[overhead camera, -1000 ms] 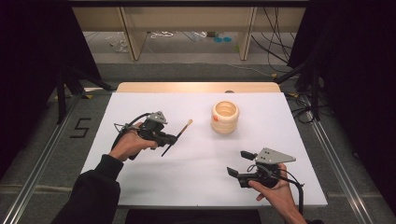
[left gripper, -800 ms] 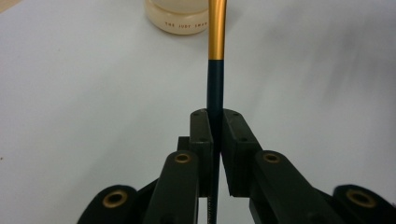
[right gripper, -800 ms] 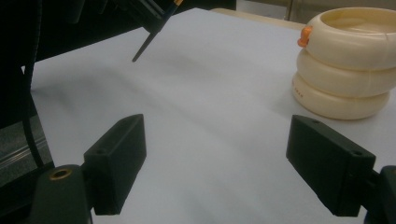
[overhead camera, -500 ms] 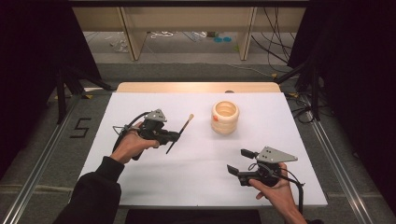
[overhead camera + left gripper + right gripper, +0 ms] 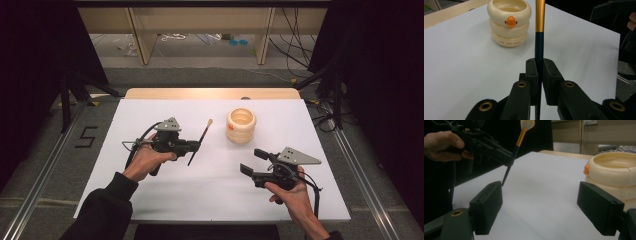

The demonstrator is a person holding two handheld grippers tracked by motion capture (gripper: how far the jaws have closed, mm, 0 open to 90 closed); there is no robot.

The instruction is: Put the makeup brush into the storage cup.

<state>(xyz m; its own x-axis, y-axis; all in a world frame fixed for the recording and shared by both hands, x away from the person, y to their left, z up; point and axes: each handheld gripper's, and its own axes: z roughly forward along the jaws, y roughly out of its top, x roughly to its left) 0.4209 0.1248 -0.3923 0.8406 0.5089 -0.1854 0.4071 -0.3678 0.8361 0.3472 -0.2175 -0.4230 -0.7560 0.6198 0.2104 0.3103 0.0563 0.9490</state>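
Nearest, the right hand-held gripper (image 5: pixel 253 161) hovers wide open and empty over the white worktop (image 5: pixel 150 200), while the left hand-held gripper (image 5: pixel 194 146) pinches the slim, light, probably slippery brush (image 5: pixel 199 143) low on its dark handle, beside the cream pot (image 5: pixel 241 126).

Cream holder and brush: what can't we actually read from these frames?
- Inside of the cream ringed holder: its rim hides the bottom in the high view and the left gripper view, and the right gripper view crops it, so contents can't be told.
- Small print on its lowest ring: too small to read.
- Brush head: cut off by the top edge in the left gripper view.
- Brush lower handle: hidden behind the left tool.
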